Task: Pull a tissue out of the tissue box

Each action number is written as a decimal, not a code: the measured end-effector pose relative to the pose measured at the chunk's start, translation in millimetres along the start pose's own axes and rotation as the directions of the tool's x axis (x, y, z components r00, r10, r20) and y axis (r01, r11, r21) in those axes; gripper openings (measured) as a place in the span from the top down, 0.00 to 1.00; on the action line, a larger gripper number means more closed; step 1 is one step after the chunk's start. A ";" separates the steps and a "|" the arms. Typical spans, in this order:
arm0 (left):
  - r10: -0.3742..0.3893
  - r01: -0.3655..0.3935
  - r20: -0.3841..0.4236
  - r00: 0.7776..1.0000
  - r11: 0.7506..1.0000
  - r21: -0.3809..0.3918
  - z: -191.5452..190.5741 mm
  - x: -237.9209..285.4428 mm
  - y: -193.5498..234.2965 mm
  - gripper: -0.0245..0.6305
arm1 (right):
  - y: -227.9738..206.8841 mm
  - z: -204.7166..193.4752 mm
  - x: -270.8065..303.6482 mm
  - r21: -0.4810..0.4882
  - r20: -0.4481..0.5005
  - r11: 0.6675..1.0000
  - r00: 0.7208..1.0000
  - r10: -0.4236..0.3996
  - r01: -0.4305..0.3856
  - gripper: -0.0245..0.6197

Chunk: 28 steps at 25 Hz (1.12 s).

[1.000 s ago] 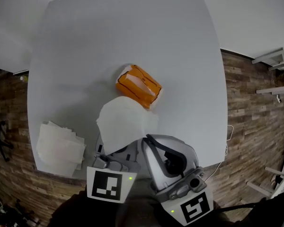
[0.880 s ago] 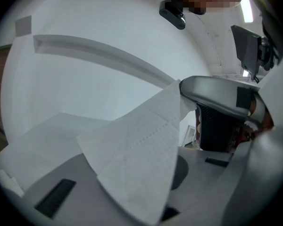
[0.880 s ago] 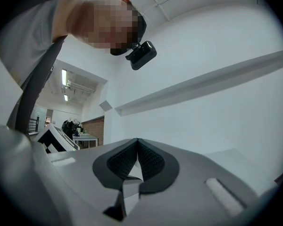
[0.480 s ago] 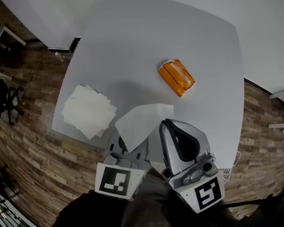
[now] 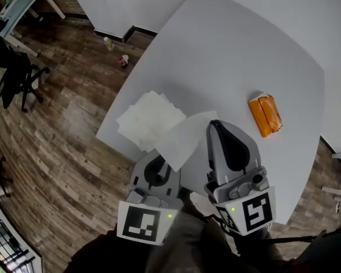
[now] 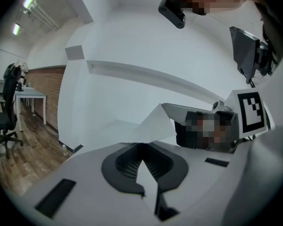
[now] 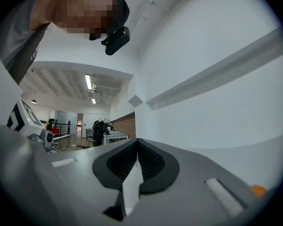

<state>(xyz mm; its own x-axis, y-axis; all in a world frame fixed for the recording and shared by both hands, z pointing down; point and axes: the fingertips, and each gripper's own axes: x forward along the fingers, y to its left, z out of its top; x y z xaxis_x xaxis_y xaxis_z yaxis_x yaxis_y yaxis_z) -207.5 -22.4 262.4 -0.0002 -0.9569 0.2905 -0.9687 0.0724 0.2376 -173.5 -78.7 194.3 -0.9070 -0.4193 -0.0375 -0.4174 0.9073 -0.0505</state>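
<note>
Left tongs (image 6: 142, 149) are clenched on an edge of a pulled tissue (image 5: 184, 141), and the sheet fans out over the desk (image 5: 227, 56) corner next to the pile of loose tissues (image 5: 148, 118), probably where it is meant to land. Right tongs (image 5: 217, 125) are pinched together on nothing, idle alongside. The orange tissue box (image 5: 265, 115) lies well apart on the desk's right side, clear of this sheet.

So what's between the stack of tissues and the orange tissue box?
In the head view, the loose tissue in the left gripper overlaps that stretch beside the stack; beyond it, bare table up to the tissue box.
</note>
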 end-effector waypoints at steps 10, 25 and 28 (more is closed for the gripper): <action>0.089 -0.088 0.028 0.996 0.996 -0.029 23.3 -20.3 115.8 0.96 | 30.7 13.9 103.7 -0.126 0.071 0.991 0.997 -0.034 0.042 0.96; 0.005 -0.005 -0.069 0.998 1.000 -0.008 -14.7 -19.4 131.5 0.96 | 66.0 -167.1 65.6 -0.018 -0.248 0.997 0.966 -0.075 0.073 0.96; -0.032 0.032 -0.066 0.997 0.999 0.003 -14.3 -21.0 121.3 0.96 | 83.0 -193.2 58.2 0.044 -0.332 0.998 0.943 -0.029 0.046 0.95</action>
<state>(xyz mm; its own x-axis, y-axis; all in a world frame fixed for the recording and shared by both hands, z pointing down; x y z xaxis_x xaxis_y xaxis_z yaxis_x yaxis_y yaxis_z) -321.5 10.4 298.4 0.0471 -0.9381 0.3431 -0.9689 0.0406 0.2442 -271.5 -22.0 380.8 -0.8615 -0.4117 0.2971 -0.4560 0.8848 -0.0960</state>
